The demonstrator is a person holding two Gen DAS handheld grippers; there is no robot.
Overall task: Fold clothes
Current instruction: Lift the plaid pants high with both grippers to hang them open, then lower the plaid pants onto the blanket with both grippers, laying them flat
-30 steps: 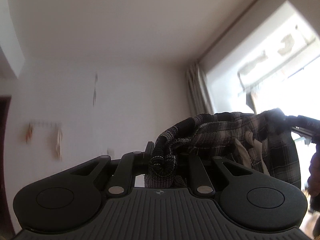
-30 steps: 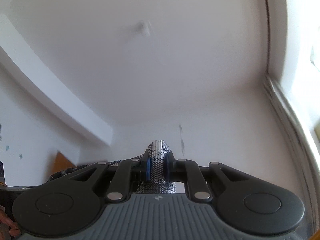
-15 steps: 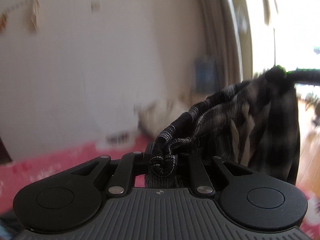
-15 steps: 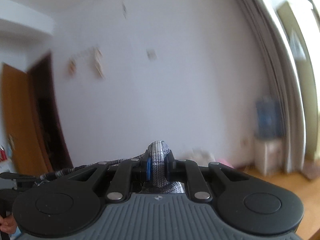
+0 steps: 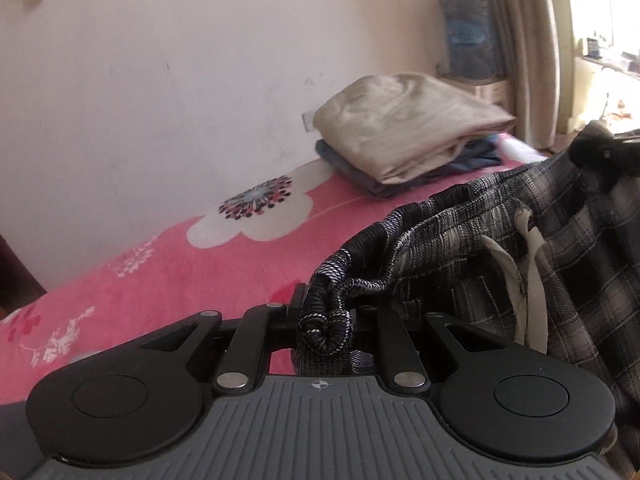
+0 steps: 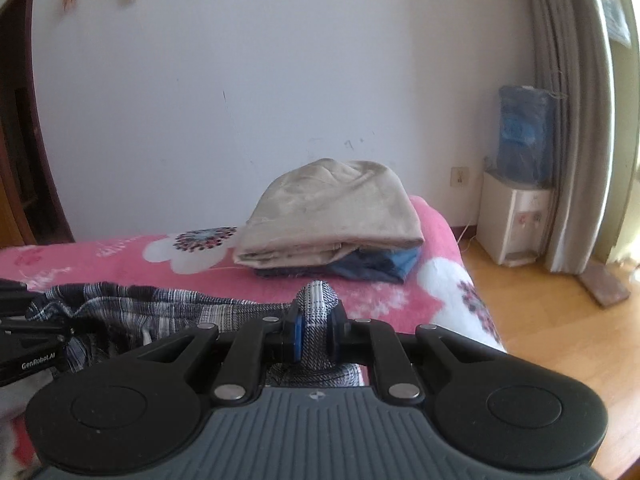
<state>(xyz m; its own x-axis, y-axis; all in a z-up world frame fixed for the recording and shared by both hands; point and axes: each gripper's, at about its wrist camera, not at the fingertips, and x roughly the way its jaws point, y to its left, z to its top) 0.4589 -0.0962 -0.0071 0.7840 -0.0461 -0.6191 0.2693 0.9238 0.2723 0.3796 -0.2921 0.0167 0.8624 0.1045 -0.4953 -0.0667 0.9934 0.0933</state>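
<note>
A second ago both cameras looked up at ceiling and wall; now they look down over the pink flowered bed (image 5: 168, 276), so the two hands have swung the garment down from overhead toward the mattress. That reads as the end of a shake-out, with laying the piece flat for the first fold probably coming next.

On the left, the left tongs (image 5: 325, 320) are clamped on a bunched corner of the plaid shorts (image 5: 460, 240), at what looks like the gathered waistband. From there the cloth stretches rightward in a loose, sagging span toward the right tongs (image 6: 315, 332), which pinch the other corner between blue pads (image 6: 297, 332); a small tuft of checked fabric pokes up above them.

The shorts hang between the two grips, above the near part of the bed; whether their lower edge touches the blanket yet cannot be told. The fabric is dark grey-and-white plaid, thin and limp, with pale drawstrings (image 5: 532, 280) dangling inside the opening.

Further right on the bed, against the wall, sits a folded stack (image 6: 332, 220), beige on top of blue.
</note>
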